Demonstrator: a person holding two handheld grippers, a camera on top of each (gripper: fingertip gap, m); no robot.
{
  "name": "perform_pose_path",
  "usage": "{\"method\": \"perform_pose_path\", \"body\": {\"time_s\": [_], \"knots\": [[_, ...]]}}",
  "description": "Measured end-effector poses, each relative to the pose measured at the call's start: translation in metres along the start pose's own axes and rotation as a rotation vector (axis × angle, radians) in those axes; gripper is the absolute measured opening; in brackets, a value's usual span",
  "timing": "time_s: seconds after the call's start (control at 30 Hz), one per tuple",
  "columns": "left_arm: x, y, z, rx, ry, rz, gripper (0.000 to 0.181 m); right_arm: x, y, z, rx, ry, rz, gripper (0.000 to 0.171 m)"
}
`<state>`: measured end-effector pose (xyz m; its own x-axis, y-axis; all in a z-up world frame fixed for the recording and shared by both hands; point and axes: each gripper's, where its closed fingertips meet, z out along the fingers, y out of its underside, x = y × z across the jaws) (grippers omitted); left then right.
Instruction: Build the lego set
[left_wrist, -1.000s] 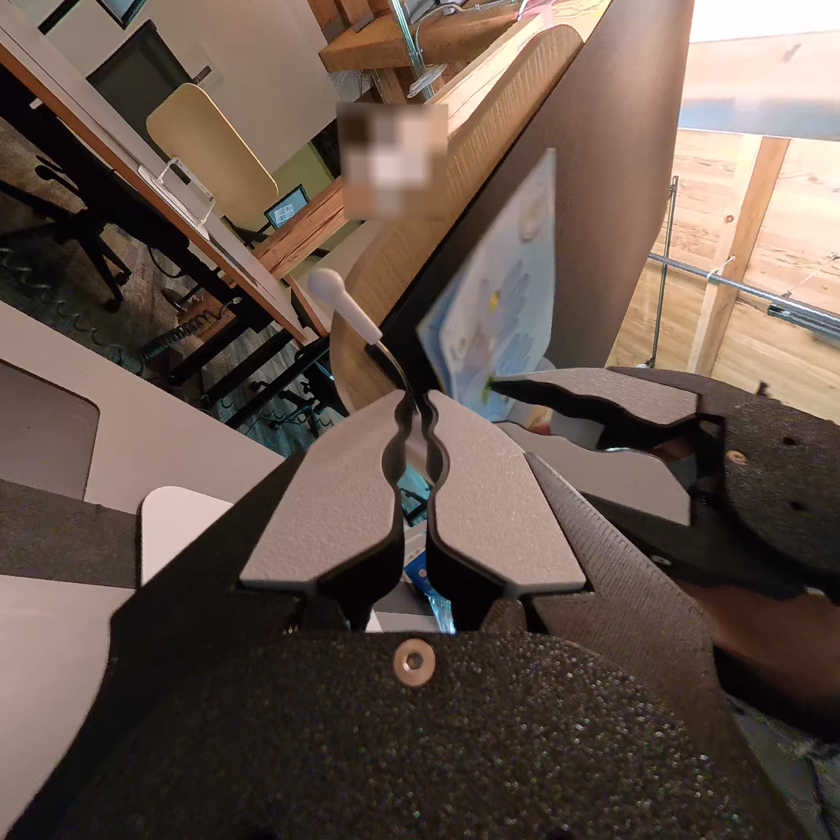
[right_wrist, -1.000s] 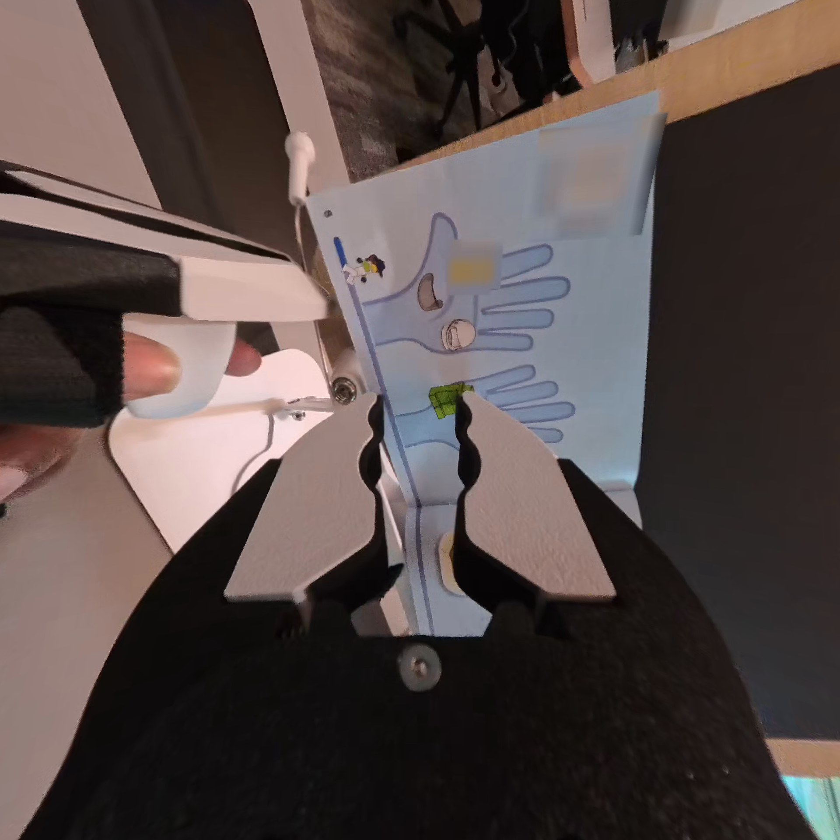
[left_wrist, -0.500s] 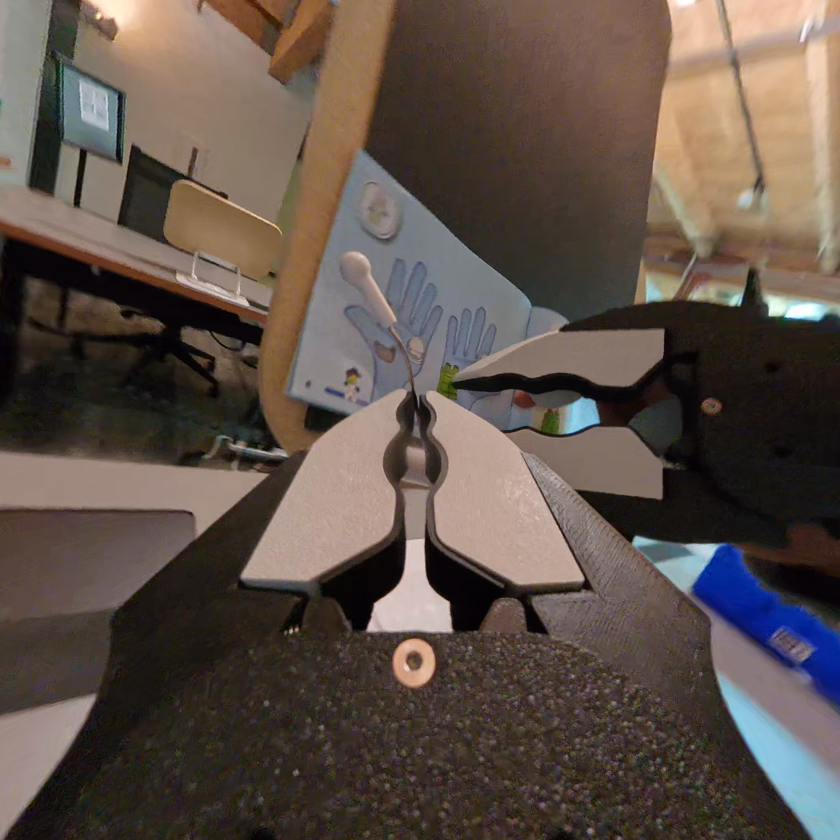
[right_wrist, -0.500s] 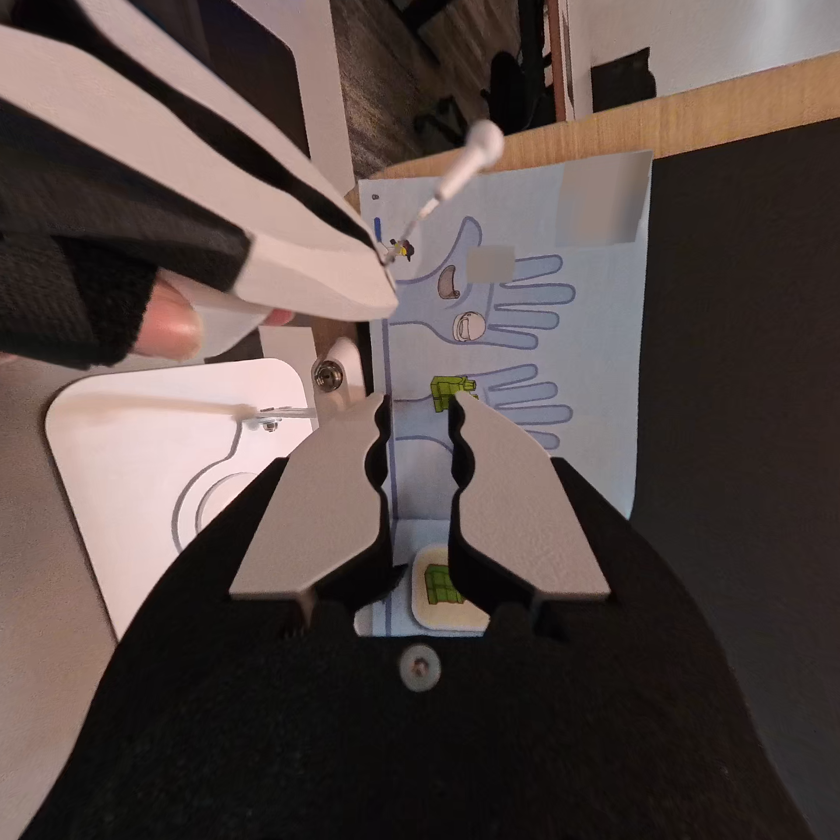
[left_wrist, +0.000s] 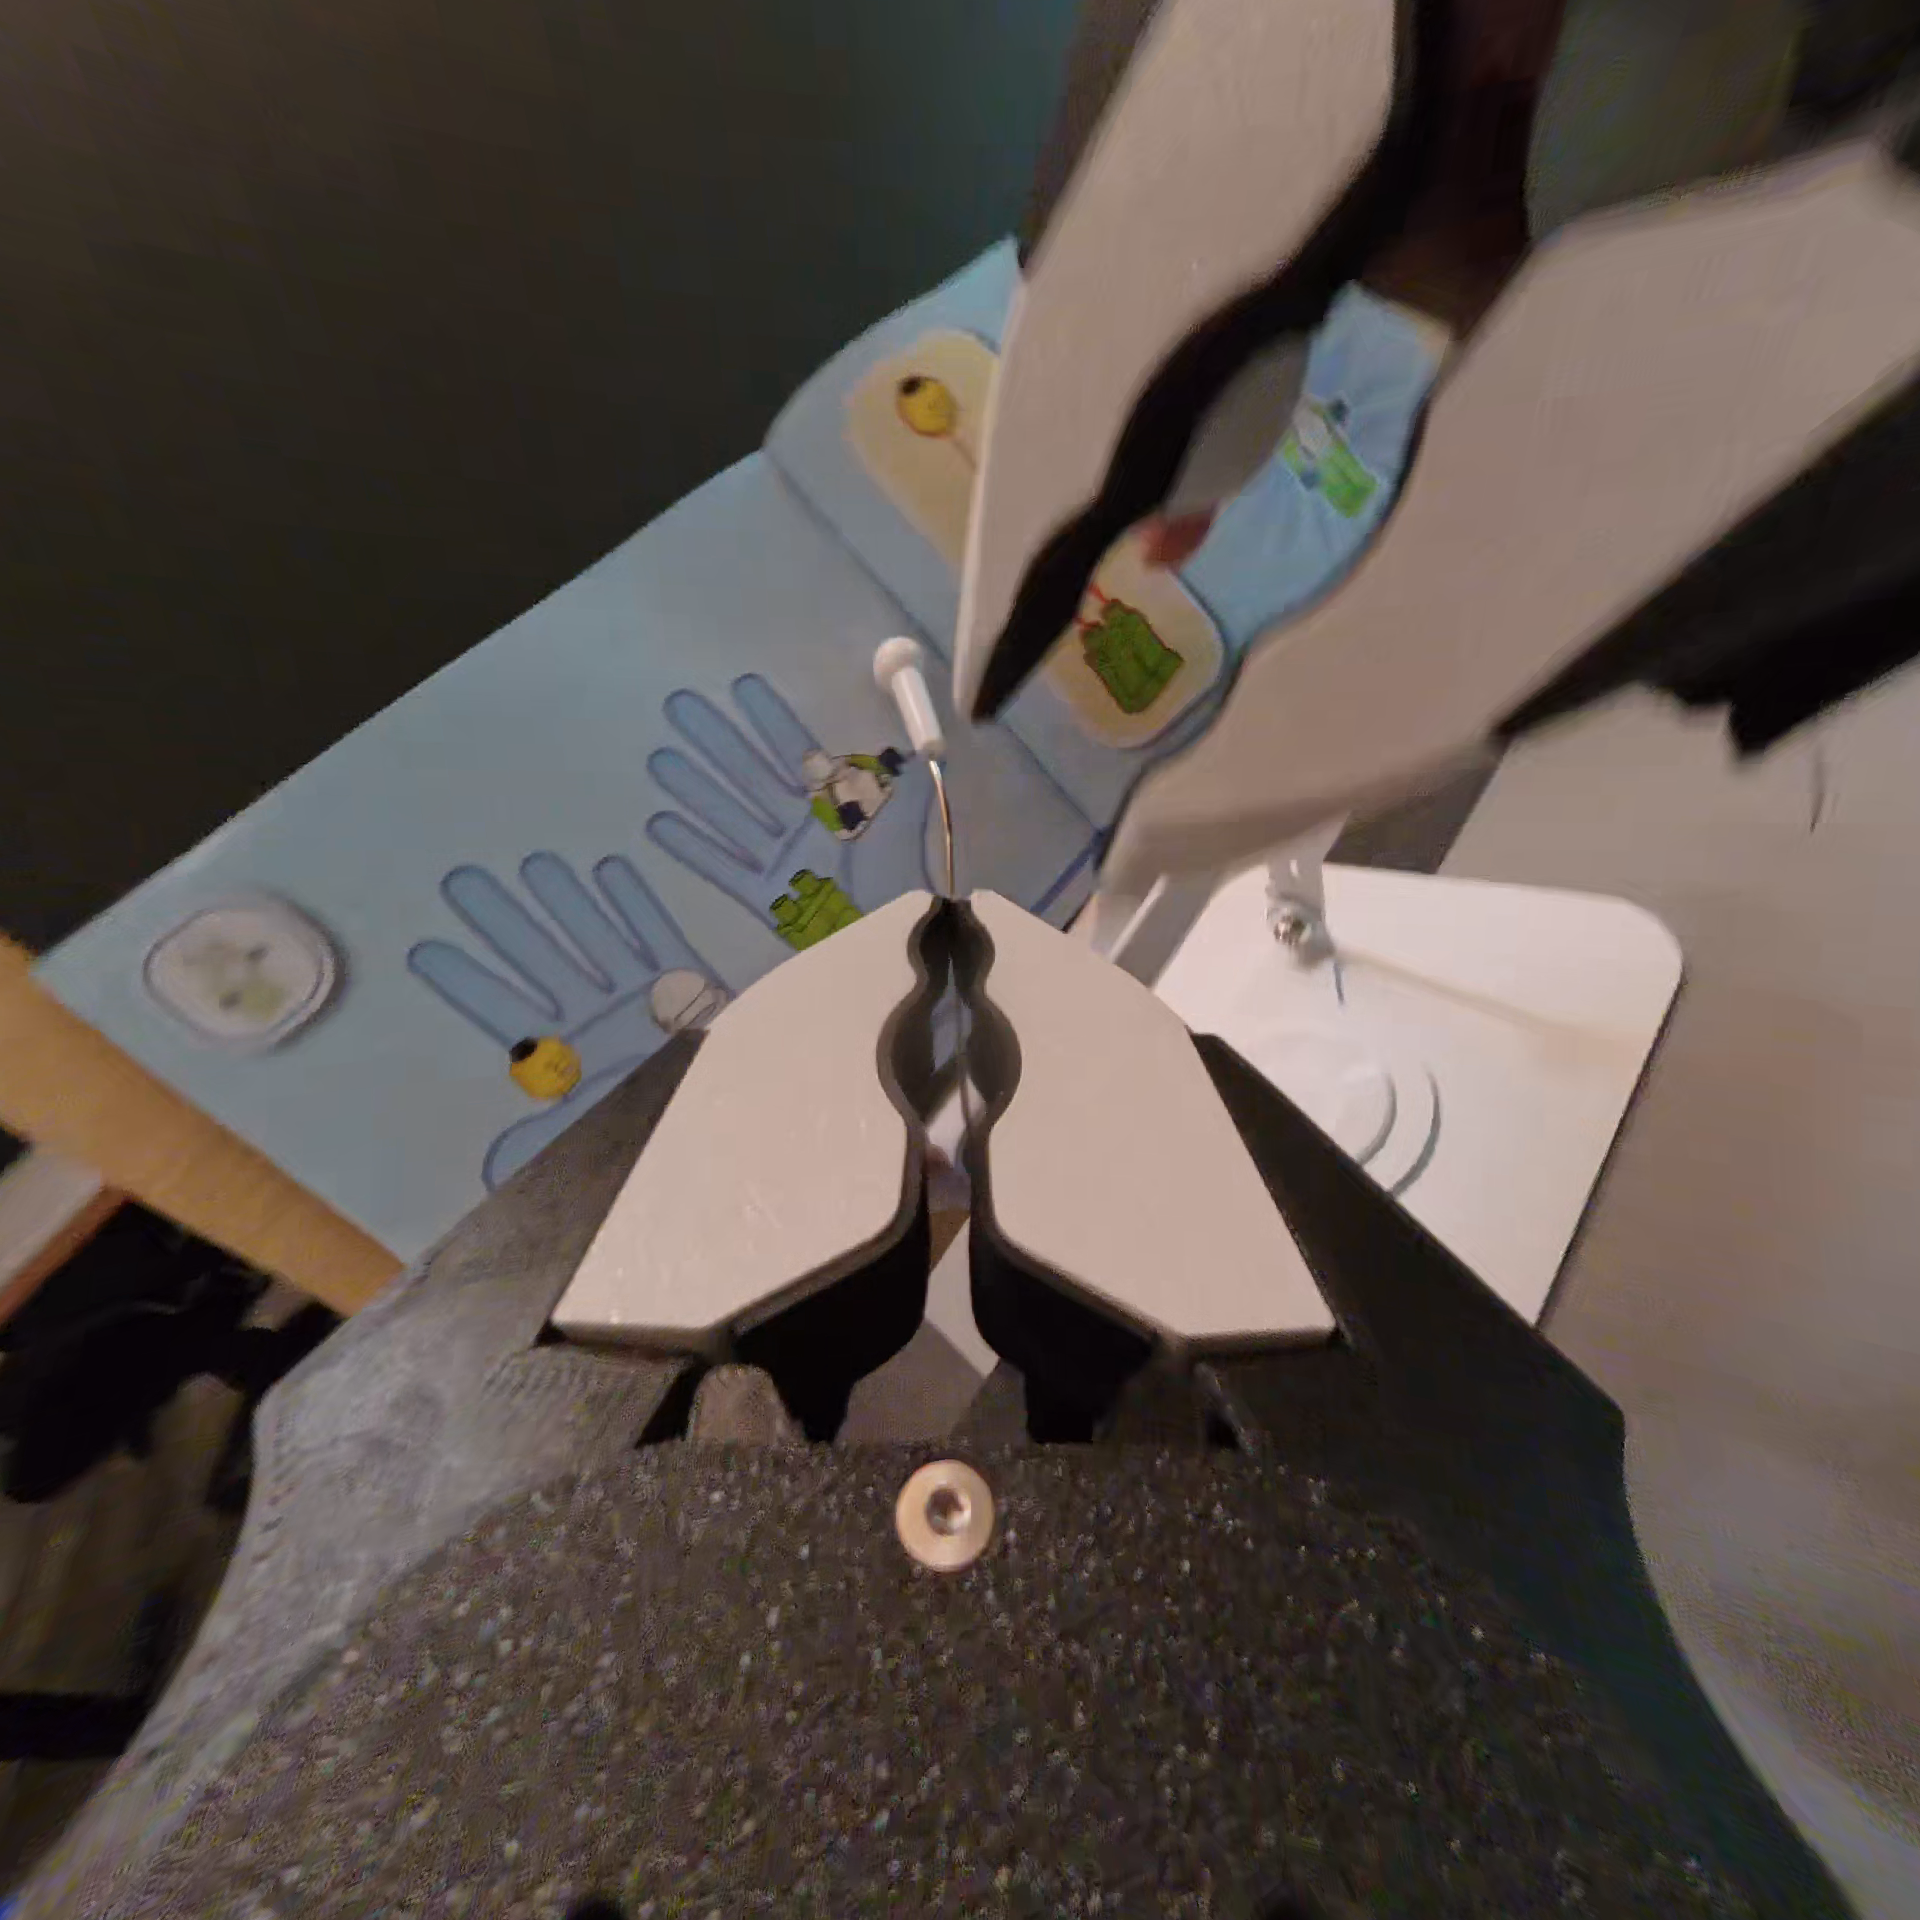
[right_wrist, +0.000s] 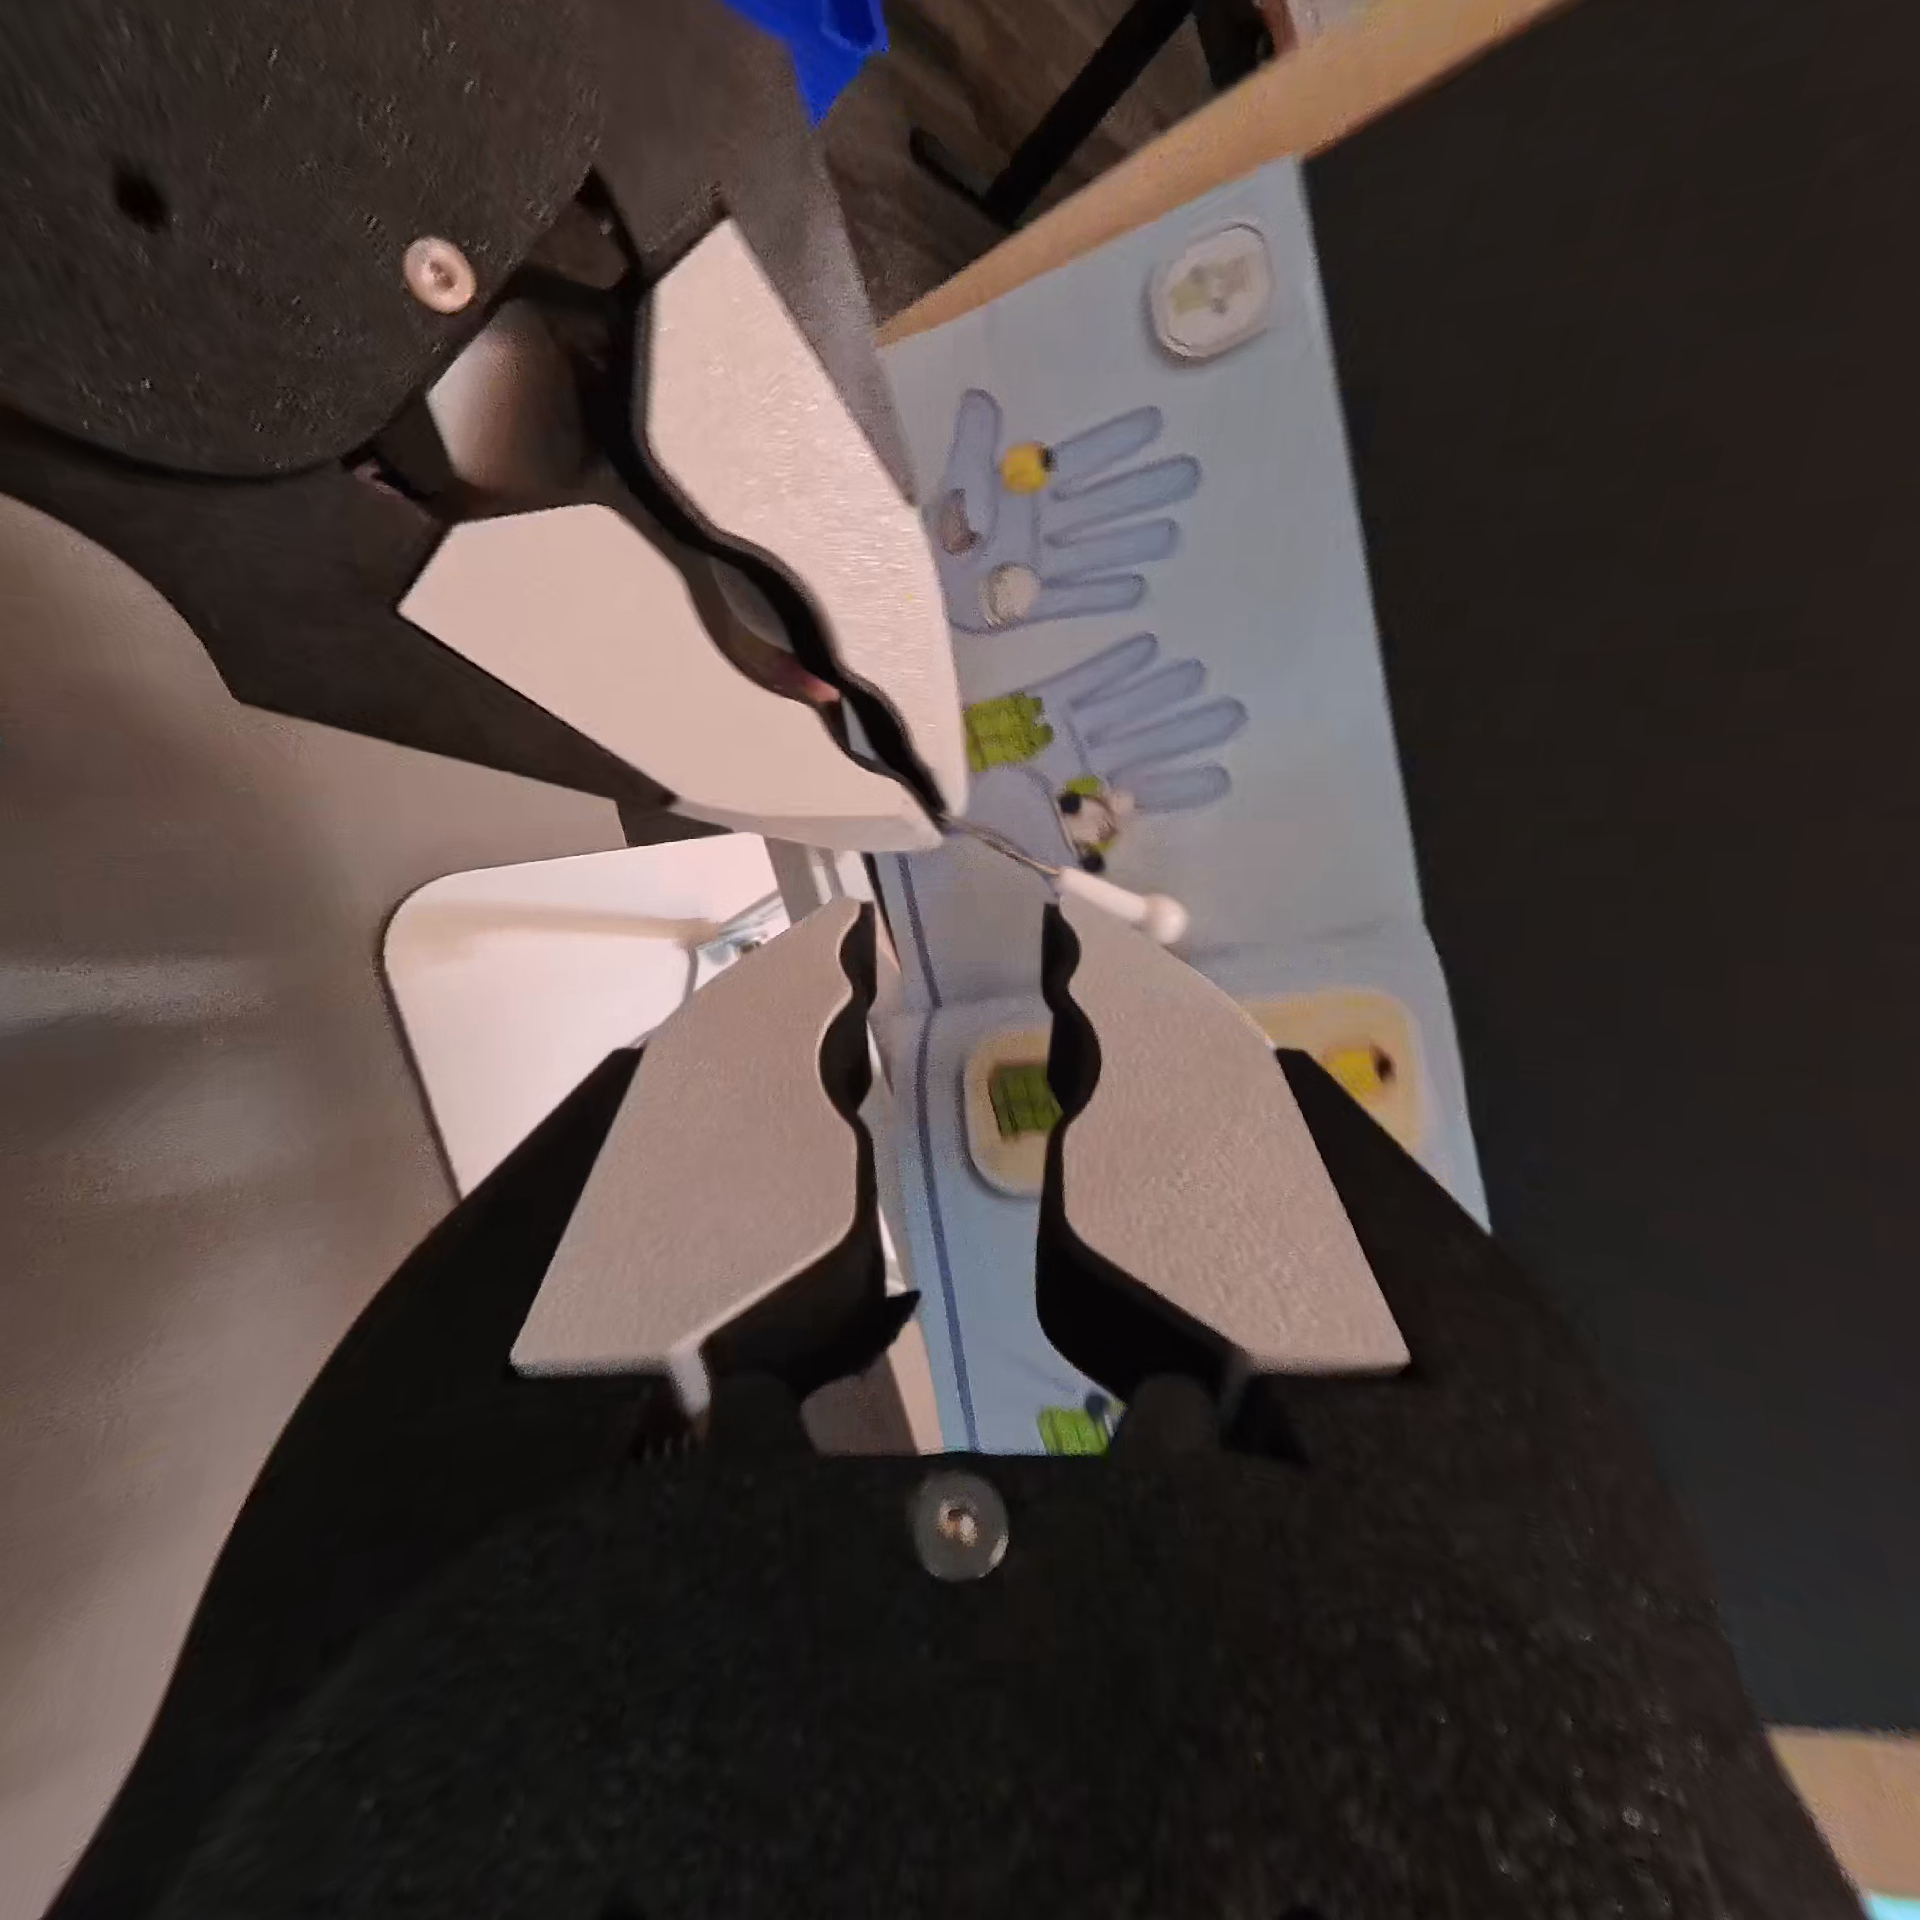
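A matt paper instruction sheet (left_wrist: 665, 665) is seen. Grainy grey finger pads (left_wrist: 769, 1132) are shown. A thin metal wire (left_wrist: 948, 831) is capped in smooth white plastic.

Left gripper (left_wrist: 954, 914) jaws clamped on thin wire (left_wrist: 943, 821), over blue instruction sheet (left_wrist: 582, 831).

Compared with a second ago, the left gripper (left_wrist: 951, 914) now points down at the blue instruction sheet (left_wrist: 623, 790), and the right gripper (left_wrist: 1049, 748) now hangs above the sheet, its fingers wider apart.
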<state>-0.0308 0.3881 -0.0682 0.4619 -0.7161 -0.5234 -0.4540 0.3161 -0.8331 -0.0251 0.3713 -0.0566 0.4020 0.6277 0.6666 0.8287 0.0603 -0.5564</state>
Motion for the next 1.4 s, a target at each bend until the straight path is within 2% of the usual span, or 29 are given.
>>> {"method": "perform_pose_path", "body": {"time_s": [0.2,0.37,0.67,0.8,0.97,1.17,1.27,1.4], "knots": [[0.005,0.001,0.001,-0.073,0.051,0.191,0.001,0.020,0.057,-0.023,-0.100,0.051,0.135,0.030],[0.007,0.001,0.001,-0.104,0.070,0.257,0.002,0.040,0.080,-0.023,-0.180,0.206,0.011,0.024],[0.009,0.001,0.001,-0.134,0.066,0.473,0.002,0.051,0.072,-0.021,-0.157,0.241,-0.099,0.023],[0.013,0.001,-0.001,-0.137,0.089,0.638,0.003,0.049,0.075,-0.025,-0.160,0.237,-0.056,0.024],[0.021,0.003,0.000,-0.123,0.104,0.718,0.002,0.048,0.078,-0.026,-0.155,0.240,-0.012,0.024],[0.019,0.004,-0.001,-0.224,0.120,0.805,0.004,0.048,0.068,-0.033,-0.096,0.192,0.046,0.026],[0.018,0.005,-0.004,-0.263,0.151,0.730,0.007,0.048,0.067,-0.036,-0.087,0.184,0.065,0.026],[0.011,-0.010,-0.022,-0.212,0.150,0.522,0.012,0.048,0.076,-0.037,-0.144,0.214,0.049,0.025]]}}
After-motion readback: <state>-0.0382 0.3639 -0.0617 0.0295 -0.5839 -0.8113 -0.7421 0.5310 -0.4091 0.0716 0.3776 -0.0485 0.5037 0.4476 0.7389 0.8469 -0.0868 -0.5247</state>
